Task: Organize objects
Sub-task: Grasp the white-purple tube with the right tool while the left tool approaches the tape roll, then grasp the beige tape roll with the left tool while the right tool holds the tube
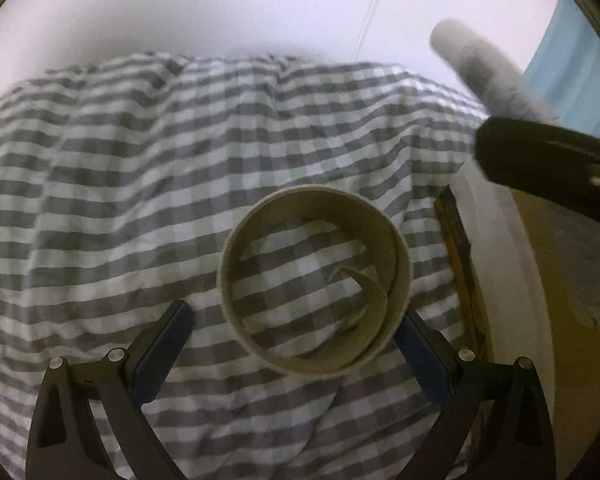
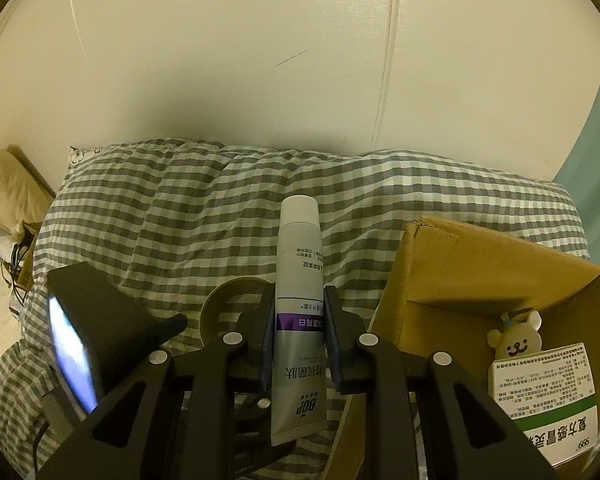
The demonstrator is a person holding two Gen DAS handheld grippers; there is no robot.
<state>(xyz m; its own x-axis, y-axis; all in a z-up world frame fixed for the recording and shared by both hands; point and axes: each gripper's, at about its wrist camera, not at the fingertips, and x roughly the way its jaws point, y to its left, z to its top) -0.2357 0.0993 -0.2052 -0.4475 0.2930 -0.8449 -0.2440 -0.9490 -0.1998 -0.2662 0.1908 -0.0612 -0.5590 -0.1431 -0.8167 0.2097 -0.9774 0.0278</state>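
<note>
- The right gripper (image 2: 296,344) is clamping the tube (image 2: 299,280) at mid-body, its fingers (image 2: 268,344) pressing on both sides.
- The tube is lying with its long axis straight along the fingers, white cap pointing forward and away, crimped end back toward the camera.
- The box (image 2: 452,276) is sitting just to the right of that gripper, its open mouth facing up and toward it; a medicine carton (image 2: 540,392) and a bear charm (image 2: 516,338) are already lying inside.
- By my judgement, the tube needs to travel rightward into the box, so the right hand is the nearer one.
- The left gripper (image 1: 296,344) is standing with fingers apart, the cardboard ring (image 1: 314,280) between the tips; only the right finger seems to be touching it.
- The ring is resting on the checked quilt (image 1: 140,160), hole facing up, left of the box.
</note>
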